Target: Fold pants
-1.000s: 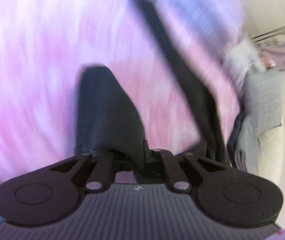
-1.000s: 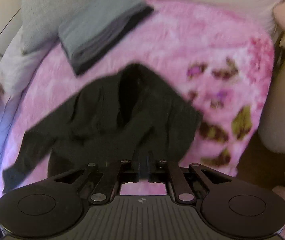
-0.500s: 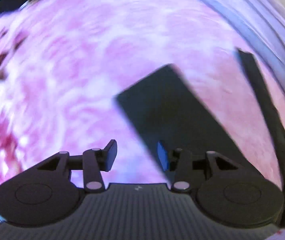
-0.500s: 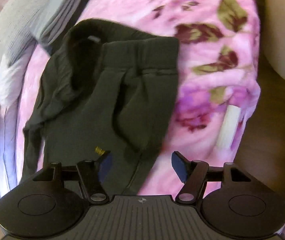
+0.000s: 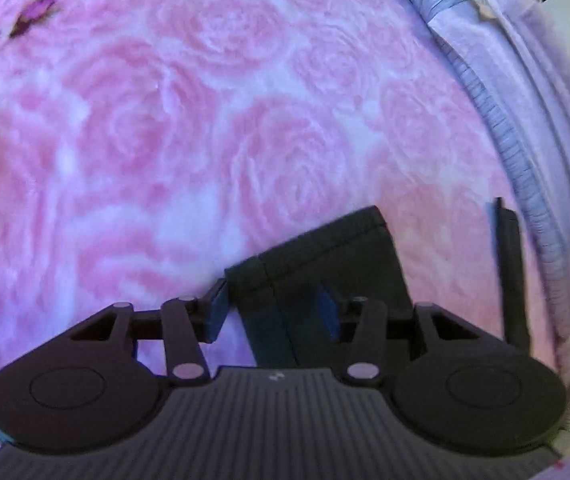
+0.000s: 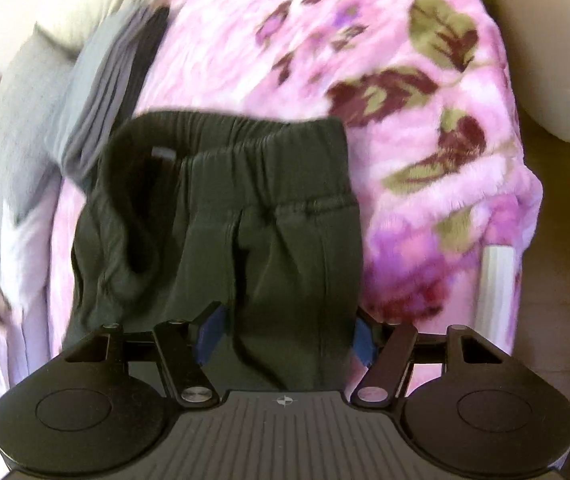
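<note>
Pants of dark, soft fabric lie on a pink fleece blanket with a rose pattern. In the left wrist view, the left gripper stands wide apart over a flat leg hem, its blue-padded fingers straddling the cloth without pinching it. In the right wrist view, the right gripper is likewise spread wide around the rumpled upper part below the elastic waistband. A folded grey stack of clothes rests beyond.

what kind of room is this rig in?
Probably a bedroom, working on a bed. The dark pants lie on a fluffy pink rose-patterned blanket; a grey knitted pillow and a stack of folded grey clothes sit at the far edge, with lilac bedding alongside.
</note>
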`<state>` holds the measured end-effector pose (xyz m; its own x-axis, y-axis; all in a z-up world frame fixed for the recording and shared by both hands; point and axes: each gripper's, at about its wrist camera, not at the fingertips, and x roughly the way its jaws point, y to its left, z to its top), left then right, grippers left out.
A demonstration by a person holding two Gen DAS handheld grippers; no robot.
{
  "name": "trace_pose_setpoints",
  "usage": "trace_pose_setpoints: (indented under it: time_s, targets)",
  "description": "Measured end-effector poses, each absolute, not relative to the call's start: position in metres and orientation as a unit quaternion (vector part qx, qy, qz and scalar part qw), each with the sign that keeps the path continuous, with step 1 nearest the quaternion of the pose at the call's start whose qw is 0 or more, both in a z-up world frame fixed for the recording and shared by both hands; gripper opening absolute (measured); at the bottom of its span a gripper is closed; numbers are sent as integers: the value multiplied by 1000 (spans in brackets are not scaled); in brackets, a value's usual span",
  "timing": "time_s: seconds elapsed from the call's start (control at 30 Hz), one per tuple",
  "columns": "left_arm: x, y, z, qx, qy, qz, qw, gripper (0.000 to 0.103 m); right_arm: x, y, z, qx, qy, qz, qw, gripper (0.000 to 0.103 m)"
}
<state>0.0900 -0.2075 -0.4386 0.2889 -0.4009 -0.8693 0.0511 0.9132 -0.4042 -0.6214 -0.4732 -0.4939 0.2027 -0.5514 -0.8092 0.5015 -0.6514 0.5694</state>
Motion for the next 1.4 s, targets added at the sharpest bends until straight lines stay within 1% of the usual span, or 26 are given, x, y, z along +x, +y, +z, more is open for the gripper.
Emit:
trace_pose_setpoints:
  time_s: [0.03,0.07,0.1,0.13,0.17,0.2,0.3,0.37,0.4,0.47,0.5,0.53,0.57,0.6,0.63,0.67,0.7,0.73,0.77,0.83,0.87,0.9,1.0,1.13,1.3,1.4]
  targets:
    - [89,-212,-436,-132,572,-141,797,15,-621,-474,-493,651,-18,-634,417,62]
    - [89,-214,-435,-113,567,-143,803,12,-620,-475,-491,644,-11,-639,420,59]
    - [89,-213,-431,-106,563,-144,807,8,-617,-477,-487,634,10,-647,423,36]
    - [87,-210,-425,-101,555,-146,812,8,-615,-479,-485,625,37,-654,425,17]
    - [85,-205,-417,-97,547,-152,817,8,-615,-480,-482,621,47,-652,433,8]
    - [80,-199,-406,-90,540,-156,822,8,-614,-480,-477,621,48,-649,437,6]
    - [64,-168,-382,-77,532,-158,828,8,-618,-474,-455,610,54,-643,461,4]
    - [52,-145,-381,-59,533,-146,831,9,-622,-467,-449,615,60,-640,456,4]
    - [49,-136,-387,-48,540,-130,830,9,-623,-466,-452,619,79,-636,454,5]
    - [50,-125,-414,-19,572,-95,814,16,-621,-472,-462,615,148,-622,460,6]
    - [51,-124,-422,-1,579,-79,811,21,-620,-476,-464,616,179,-617,456,11]
    - [50,-124,-419,7,574,-78,815,25,-620,-481,-462,613,202,-613,455,14]
    - [48,-127,-411,24,569,-85,818,24,-618,-485,-454,602,226,-611,462,18]
    - [46,-128,-400,45,561,-94,821,26,-616,-489,-445,587,248,-610,470,24]
    - [43,-128,-389,63,553,-103,825,34,-612,-493,-434,566,277,-611,479,28]
    - [43,-128,-378,74,548,-112,826,39,-607,-497,-424,542,299,-616,488,40]
    - [43,-127,-368,79,546,-118,826,40,-601,-499,-412,513,315,-625,498,52]
    - [45,-129,-358,79,542,-121,828,41,-594,-500,-402,481,323,-635,511,55]
    - [48,-134,-349,75,535,-129,832,45,-586,-503,-392,447,329,-642,529,57]
    - [58,-156,-340,57,522,-162,835,52,-566,-511,-380,380,341,-655,557,58]
    - [65,-174,-341,48,519,-187,833,55,-556,-517,-378,350,343,-665,564,58]
    - [72,-196,-345,44,518,-214,827,55,-547,-521,-379,339,341,-668,568,59]
    - [92,-279,-368,33,518,-300,801,55,-534,-546,-389,363,316,-667,570,59]
    - [117,-397,-401,3,526,-368,767,54,-521,-568,-391,393,269,-675,564,59]
    - [130,-510,-420,7,503,-402,765,54,-510,-567,-385,403,257,-678,559,59]
    - [148,-570,-423,26,512,-401,759,52,-505,-558,-389,404,268,-683,546,59]
